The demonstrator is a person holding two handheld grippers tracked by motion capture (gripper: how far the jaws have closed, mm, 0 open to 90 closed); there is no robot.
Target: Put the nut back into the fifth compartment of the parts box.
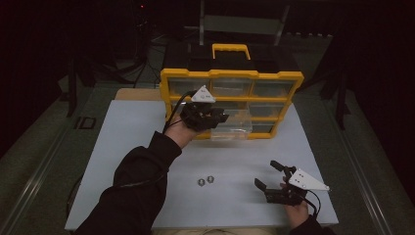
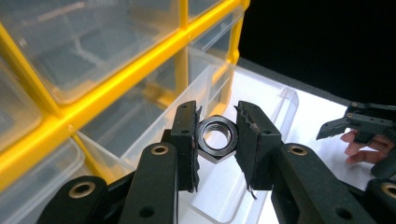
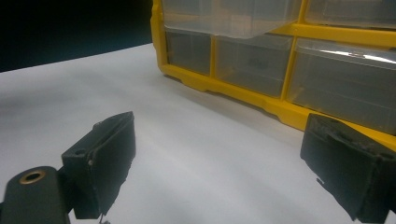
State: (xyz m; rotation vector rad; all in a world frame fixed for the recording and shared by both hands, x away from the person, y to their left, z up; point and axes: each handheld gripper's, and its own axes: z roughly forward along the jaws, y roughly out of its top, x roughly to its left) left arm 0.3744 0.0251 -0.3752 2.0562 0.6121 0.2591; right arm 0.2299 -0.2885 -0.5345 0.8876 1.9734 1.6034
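A yellow organizer (image 1: 230,76) with clear drawers stands at the back of the white table (image 1: 132,142). One clear drawer (image 1: 234,125) is pulled out of its lower rows. My left gripper (image 1: 219,118) is up beside that drawer, shut on a dark metal hex nut (image 2: 216,136); in the left gripper view the nut hangs over the open drawer (image 2: 261,116). Two more nuts (image 1: 206,180) lie on the table in front. My right gripper (image 1: 268,175) rests near the front right of the table, open, with nothing between its fingers (image 3: 107,158).
The organizer's yellow frame (image 3: 243,95) and shut drawers fill the far side in the right gripper view. A black case with a yellow handle (image 1: 230,49) sits behind the organizer. The table's front edge is close to my right hand.
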